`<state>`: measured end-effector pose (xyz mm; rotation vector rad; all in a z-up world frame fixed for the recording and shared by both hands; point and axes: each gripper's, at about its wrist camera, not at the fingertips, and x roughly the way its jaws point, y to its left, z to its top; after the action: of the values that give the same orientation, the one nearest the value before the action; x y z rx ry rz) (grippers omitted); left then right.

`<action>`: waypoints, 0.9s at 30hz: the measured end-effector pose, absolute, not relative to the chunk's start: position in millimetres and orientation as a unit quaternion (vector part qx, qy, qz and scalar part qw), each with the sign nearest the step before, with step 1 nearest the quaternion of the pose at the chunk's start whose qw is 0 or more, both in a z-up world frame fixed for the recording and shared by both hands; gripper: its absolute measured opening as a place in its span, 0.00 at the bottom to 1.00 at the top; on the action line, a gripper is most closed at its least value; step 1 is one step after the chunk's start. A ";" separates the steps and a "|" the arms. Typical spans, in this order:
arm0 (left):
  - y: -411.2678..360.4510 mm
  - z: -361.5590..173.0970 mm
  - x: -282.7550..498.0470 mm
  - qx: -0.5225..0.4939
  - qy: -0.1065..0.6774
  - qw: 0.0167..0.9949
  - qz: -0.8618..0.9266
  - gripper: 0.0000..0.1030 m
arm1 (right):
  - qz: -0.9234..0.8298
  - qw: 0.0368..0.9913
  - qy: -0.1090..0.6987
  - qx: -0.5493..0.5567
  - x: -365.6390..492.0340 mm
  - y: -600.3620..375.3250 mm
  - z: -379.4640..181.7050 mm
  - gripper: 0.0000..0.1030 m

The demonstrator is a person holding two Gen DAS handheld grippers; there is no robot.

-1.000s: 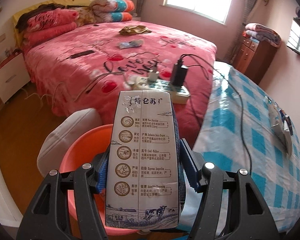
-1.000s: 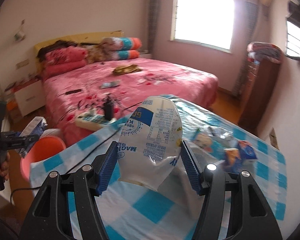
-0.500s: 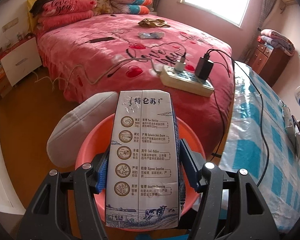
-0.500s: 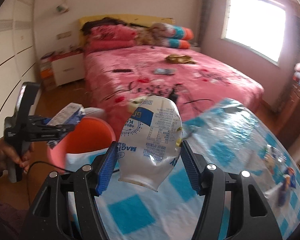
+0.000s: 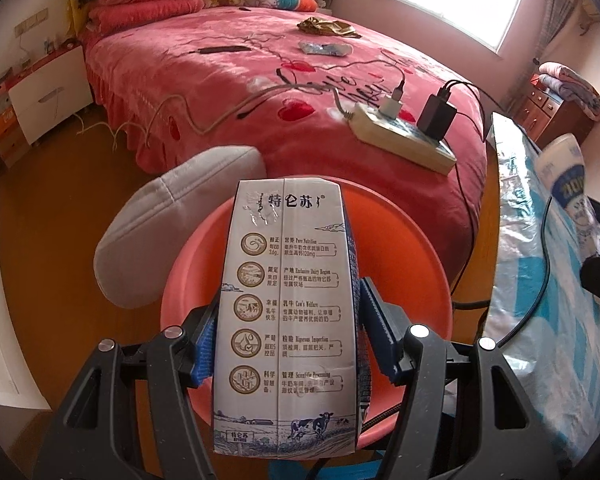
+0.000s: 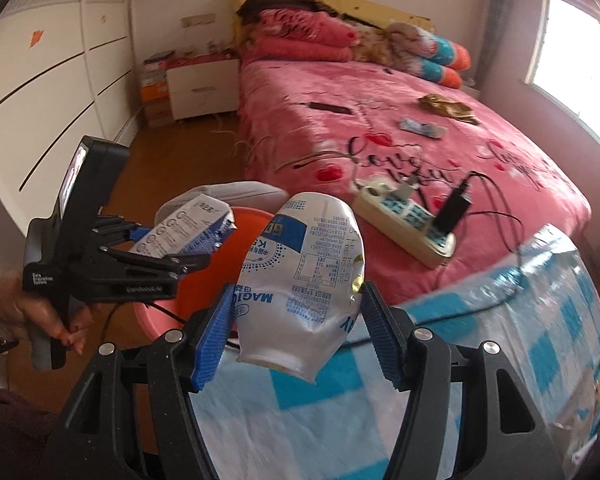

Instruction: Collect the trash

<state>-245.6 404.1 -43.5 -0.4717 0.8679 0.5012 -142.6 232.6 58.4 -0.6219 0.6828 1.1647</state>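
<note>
My left gripper (image 5: 286,332) is shut on a flattened white milk carton (image 5: 286,312) with Chinese print, held right over the orange plastic basin (image 5: 404,264) on the floor. In the right wrist view the same left gripper (image 6: 188,250), held by a hand, hangs with the carton (image 6: 192,228) over the basin (image 6: 204,280). My right gripper (image 6: 296,334) is shut on a crumpled white and blue yogurt cup (image 6: 304,276), above the table's near corner and just right of the basin. That cup (image 5: 572,196) shows at the right edge of the left wrist view.
A grey-white cushion (image 5: 172,224) leans against the basin's left side. The pink bed (image 5: 268,80) carries a power strip (image 5: 404,136) with chargers and cables. The table with a blue checked cloth (image 6: 500,360) stands right of the basin, a black cable across it.
The left gripper sank with the carton until it hung over the basin. The right gripper swung left with the cup from over the table toward the basin.
</note>
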 end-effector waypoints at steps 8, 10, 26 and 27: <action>400.5 -57.6 -244.6 -0.230 0.425 0.844 0.231 0.62 | 0.545 0.711 0.331 -0.298 -140.7 262.0 38.6 0.62; 399.7 -59.7 -244.7 -0.230 0.427 0.844 0.230 0.62 | 0.547 0.708 0.334 -0.298 -140.4 266.6 35.4 0.62; 401.3 -64.7 -244.7 -0.234 0.438 0.839 0.224 0.62 | 0.536 0.746 0.304 -0.250 -142.7 245.3 56.6 0.82; 400.8 -64.9 -244.5 -0.234 0.439 0.838 0.224 0.63 | 0.535 0.751 0.305 -0.239 -138.6 240.9 61.6 0.83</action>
<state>-244.5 400.8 -64.9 -0.4943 0.9291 0.4730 -138.6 240.9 61.6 -0.5227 0.6670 1.1690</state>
